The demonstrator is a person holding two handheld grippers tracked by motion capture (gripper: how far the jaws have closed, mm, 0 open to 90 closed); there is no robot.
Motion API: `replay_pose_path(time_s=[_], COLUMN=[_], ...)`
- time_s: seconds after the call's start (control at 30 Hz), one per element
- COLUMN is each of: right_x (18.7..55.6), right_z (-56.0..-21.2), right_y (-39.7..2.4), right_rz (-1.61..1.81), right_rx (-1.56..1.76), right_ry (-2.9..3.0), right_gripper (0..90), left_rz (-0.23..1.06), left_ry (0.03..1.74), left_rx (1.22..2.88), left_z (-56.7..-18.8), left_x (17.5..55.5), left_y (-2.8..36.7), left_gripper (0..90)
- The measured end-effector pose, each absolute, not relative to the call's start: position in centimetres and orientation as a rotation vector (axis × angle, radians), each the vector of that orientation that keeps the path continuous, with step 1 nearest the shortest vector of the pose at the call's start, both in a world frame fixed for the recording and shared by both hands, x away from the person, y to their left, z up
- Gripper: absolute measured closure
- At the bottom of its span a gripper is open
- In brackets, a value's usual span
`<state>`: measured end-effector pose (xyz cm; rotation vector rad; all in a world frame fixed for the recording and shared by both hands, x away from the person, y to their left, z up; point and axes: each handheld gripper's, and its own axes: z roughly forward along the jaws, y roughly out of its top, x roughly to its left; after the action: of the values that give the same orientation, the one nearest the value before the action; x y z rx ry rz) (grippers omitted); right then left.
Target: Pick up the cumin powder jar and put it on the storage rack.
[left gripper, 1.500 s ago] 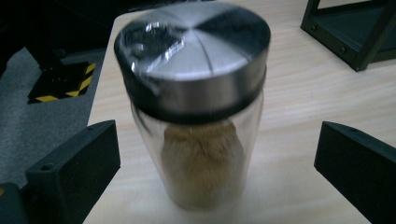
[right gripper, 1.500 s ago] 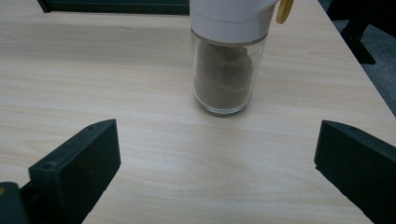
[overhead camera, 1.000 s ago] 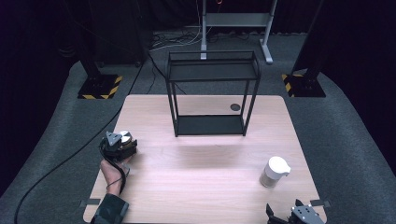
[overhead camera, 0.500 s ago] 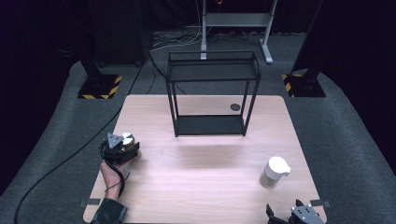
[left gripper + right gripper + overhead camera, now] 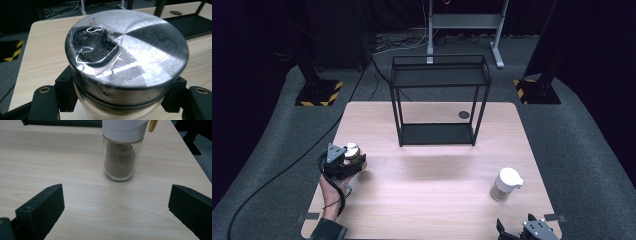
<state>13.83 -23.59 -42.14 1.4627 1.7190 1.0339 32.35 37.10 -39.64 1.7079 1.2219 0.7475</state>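
Left gripper sporting grey three-cornered plate on top, black cable trailing off table edge. Dark sleeve covering forearm. Right gripper showing chunky matte-black jaws, screw holes sitting in the blocks.

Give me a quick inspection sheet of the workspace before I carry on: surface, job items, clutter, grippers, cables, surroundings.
Surface: light wood table, flat, no spills seen.
Job's things: metal-lidded jar between the left gripper's fingers; white-capped glass jar of brown powder upright near the right front; black two-shelf rack at the back, both shelves bare.
Clutter: one dark round disc by the rack's right leg; what it is, cannot tell.
Grippers: left gripper shut on the metal-lidded jar; right gripper open, short of the white-capped jar.
Cables: black cable trails off the left edge to the floor.
Surroundings: dark carpet, stand bases with hazard stripes.
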Motion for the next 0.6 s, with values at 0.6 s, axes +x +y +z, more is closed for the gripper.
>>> replay_pose_path(time_s=[0.6], right_x=[13.6], right_z=[-42.0], right_y=[-23.6], right_rz=[1.034], right_rx=[1.457], right_ry=[1.714], right_gripper=[0.0], left_rz=[0.736], left_ry=[1.092], left_rx=[1.741], left_z=[-37.1], left_x=[31.7], left_y=[35.4], left_gripper=[30.6])
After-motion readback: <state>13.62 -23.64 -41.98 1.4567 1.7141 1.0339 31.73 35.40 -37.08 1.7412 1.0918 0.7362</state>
